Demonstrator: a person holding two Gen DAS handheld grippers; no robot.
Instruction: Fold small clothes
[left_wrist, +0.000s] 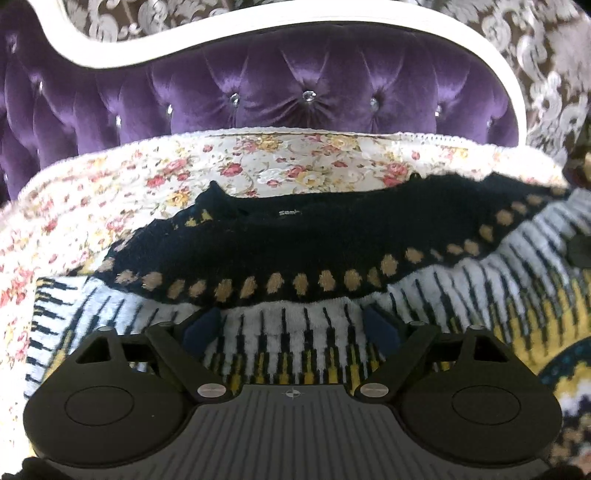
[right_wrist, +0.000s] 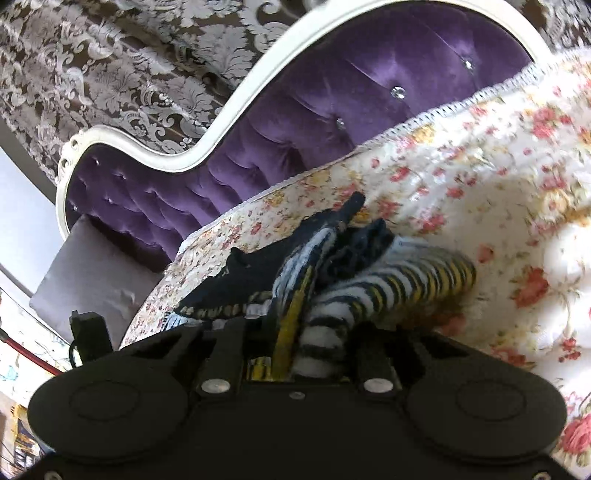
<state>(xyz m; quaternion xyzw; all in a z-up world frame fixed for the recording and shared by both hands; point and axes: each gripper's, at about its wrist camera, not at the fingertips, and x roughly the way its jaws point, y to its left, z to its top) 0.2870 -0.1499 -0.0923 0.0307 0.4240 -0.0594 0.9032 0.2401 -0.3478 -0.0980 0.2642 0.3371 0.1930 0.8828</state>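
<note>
fuzzy knit sweater (left_wrist: 258, 243), bunched folds

A home bedroom — tufted purple headboard (left_wrist: 280, 99), floral bedspread (left_wrist: 155, 173), damask wallpaper (right_wrist: 110, 66).

Left wrist view: close above sweater (left_wrist: 295, 243), facing down toward far purple headboard (left_wrist: 258, 88). Right wrist view: tilted, low over bedspread (right_wrist: 480, 177), close to bunched sweater (right_wrist: 351, 280). Shared: sweater, bedspread (left_wrist: 110, 192), headboard (right_wrist: 332, 110), patterned wall (right_wrist: 110, 55).
</note>
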